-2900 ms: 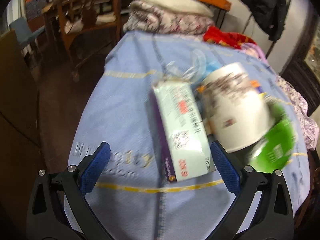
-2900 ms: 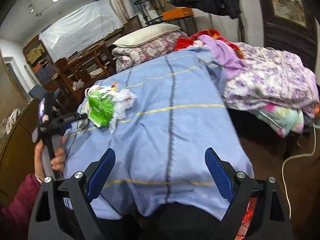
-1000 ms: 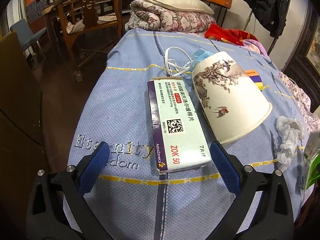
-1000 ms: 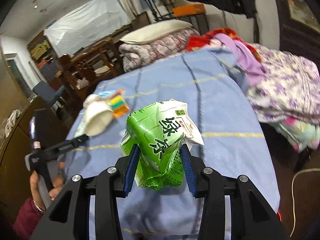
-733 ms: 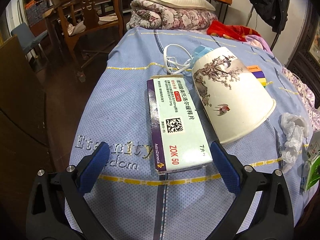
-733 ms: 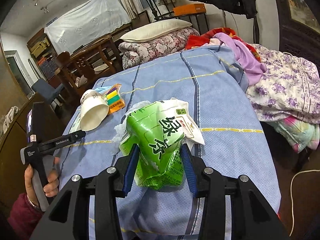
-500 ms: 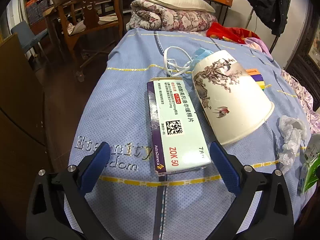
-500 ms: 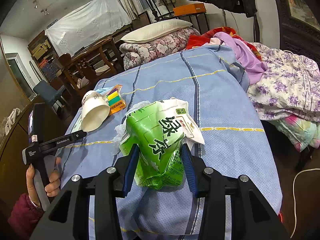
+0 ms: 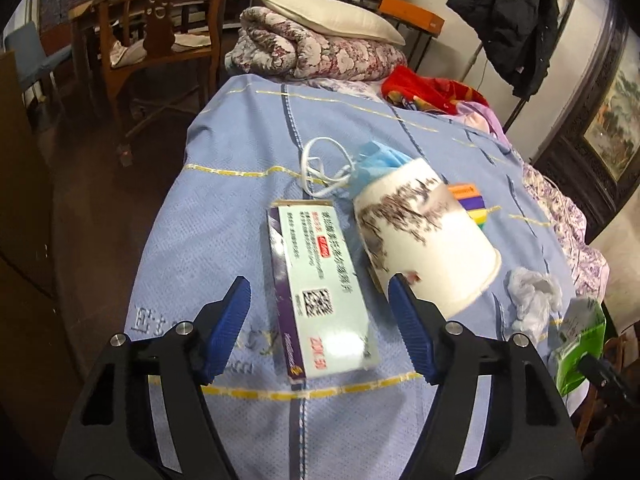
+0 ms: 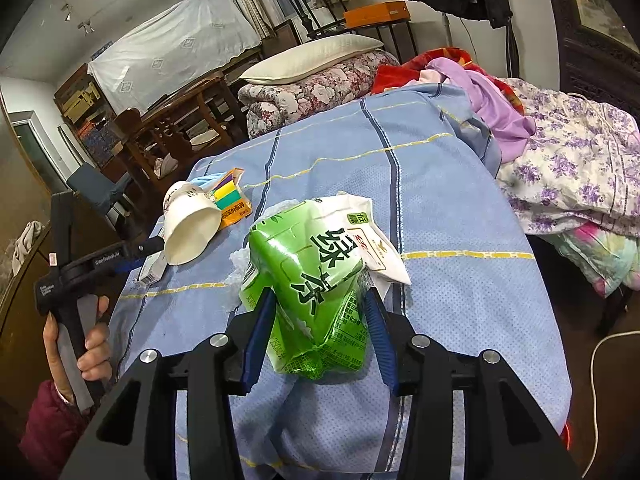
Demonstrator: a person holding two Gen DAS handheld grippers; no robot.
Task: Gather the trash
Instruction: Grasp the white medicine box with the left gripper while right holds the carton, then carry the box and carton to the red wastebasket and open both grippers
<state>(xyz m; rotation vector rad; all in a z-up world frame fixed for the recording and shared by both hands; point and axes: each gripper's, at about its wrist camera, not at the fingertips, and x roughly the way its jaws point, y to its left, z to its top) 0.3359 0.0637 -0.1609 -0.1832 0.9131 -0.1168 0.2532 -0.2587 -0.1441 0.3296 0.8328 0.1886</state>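
Observation:
A white and purple medicine box (image 9: 320, 292) lies flat on the blue blanket (image 9: 236, 184). My left gripper (image 9: 318, 314) straddles it and its jaws are closing; a gap still shows between each blue pad and the box. Just right of the box, a white paper cup (image 9: 424, 236) with a painted branch lies on its side. My right gripper (image 10: 320, 324) is shut on a crumpled green tea carton (image 10: 312, 272) and holds it above the blanket. That carton (image 9: 580, 344) also shows at the right edge of the left wrist view.
A blue face mask (image 9: 376, 160) and a striped colourful box (image 9: 472, 204) lie behind the cup, and a crumpled tissue (image 9: 532, 296) lies to its right. A folded quilt with a pillow (image 9: 320, 44) tops the bed. A wooden chair (image 9: 160, 40) stands left; floral bedding (image 10: 568, 160) lies right.
The left gripper's jaws have narrowed around the medicine box and the gripper has tipped down slightly. The right gripper has kept still with the green carton in it.

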